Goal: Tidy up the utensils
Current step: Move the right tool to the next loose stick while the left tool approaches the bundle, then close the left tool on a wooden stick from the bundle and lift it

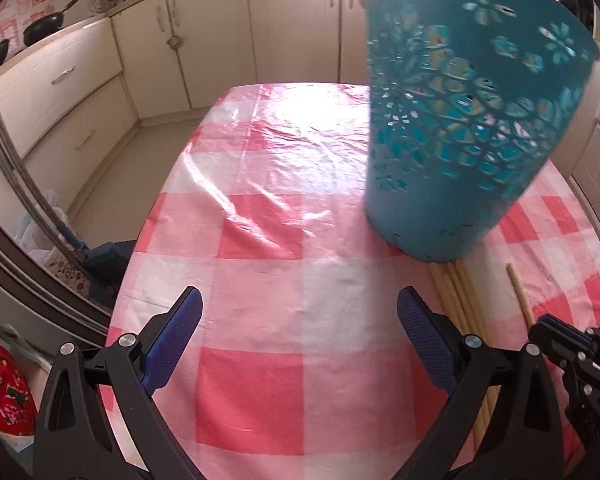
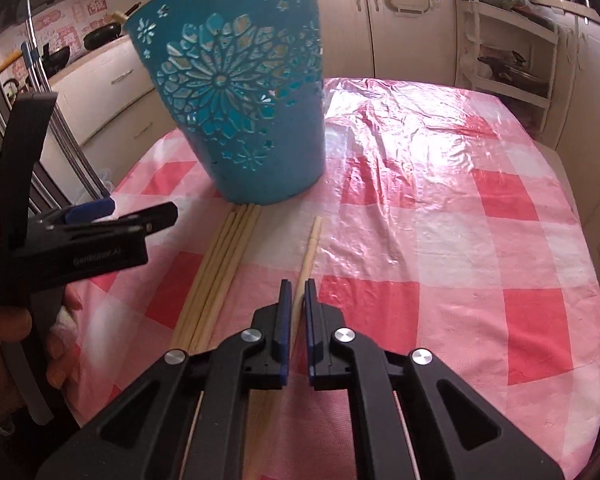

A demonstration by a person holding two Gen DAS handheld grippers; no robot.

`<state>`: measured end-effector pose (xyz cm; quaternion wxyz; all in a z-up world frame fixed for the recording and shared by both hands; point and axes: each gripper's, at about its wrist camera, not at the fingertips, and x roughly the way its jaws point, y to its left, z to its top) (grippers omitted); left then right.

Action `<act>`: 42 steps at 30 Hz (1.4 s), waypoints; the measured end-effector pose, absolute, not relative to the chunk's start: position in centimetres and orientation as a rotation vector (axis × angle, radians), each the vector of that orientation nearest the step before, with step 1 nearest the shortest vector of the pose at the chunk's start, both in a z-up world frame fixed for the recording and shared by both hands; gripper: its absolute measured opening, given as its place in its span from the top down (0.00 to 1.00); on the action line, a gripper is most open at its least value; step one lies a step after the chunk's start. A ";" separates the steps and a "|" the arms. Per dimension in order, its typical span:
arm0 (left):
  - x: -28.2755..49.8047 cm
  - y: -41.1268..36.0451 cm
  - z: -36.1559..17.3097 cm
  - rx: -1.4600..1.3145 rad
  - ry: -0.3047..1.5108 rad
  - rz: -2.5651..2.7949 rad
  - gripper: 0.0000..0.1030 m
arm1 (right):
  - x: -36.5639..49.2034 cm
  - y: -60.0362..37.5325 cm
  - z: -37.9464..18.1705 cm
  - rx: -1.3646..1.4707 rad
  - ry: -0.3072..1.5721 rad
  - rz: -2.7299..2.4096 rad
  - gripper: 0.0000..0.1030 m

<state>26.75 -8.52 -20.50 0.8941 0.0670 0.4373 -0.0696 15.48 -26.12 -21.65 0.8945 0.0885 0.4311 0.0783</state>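
Right claw (image 2: 299,294) pinching chopstick (image 2: 310,246), basket (image 2: 240,120) ahead

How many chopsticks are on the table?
5. Four lie bundled together just in front of the blue basket; one single chopstick sits between the right tongs. More may be hidden underneath.

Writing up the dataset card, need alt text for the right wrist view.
The right tongs are closed on a single wooden chopstick lying on a pink checked tablecloth. To its left lies a bundle of chopsticks, its far ends at the base of a teal cut-out basket. The left tongs hover open at the left edge.
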 end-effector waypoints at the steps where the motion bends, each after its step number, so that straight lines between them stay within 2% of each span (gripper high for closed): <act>1: 26.5 -9.0 -20.4 0.159 0.901 -0.157 0.09 | 15.5 -26.2 -21.7 0.199 0.893 0.164 0.95; 16: 25.5 -12.4 -21.2 0.221 0.964 -0.271 0.09 | 15.7 -27.0 -21.8 0.256 0.890 0.189 0.95; 25: 25.8 -11.4 -21.4 0.183 1.008 -0.247 0.12 | 15.8 -26.8 -21.8 0.238 0.902 0.188 0.95; 29: 25.7 -11.8 -21.2 0.179 0.994 -0.277 0.22 | 16.5 -26.5 -21.6 0.226 0.933 0.186 0.95; 34: 25.3 -12.7 -20.9 0.194 0.962 -0.325 0.41 | 17.3 -25.6 -21.5 0.148 0.944 0.182 0.95; 38: 25.2 -13.1 -20.7 0.208 0.936 -0.421 0.70 | 17.1 -25.7 -21.6 0.134 0.930 0.198 0.94; 40: 25.3 -13.2 -20.7 0.222 0.933 -0.459 0.80 | 17.0 -26.1 -21.6 0.157 0.927 0.201 0.95; 42: 25.4 -13.2 -20.7 0.237 0.940 -0.483 0.84 | 17.0 -26.3 -21.7 0.176 0.928 0.206 0.94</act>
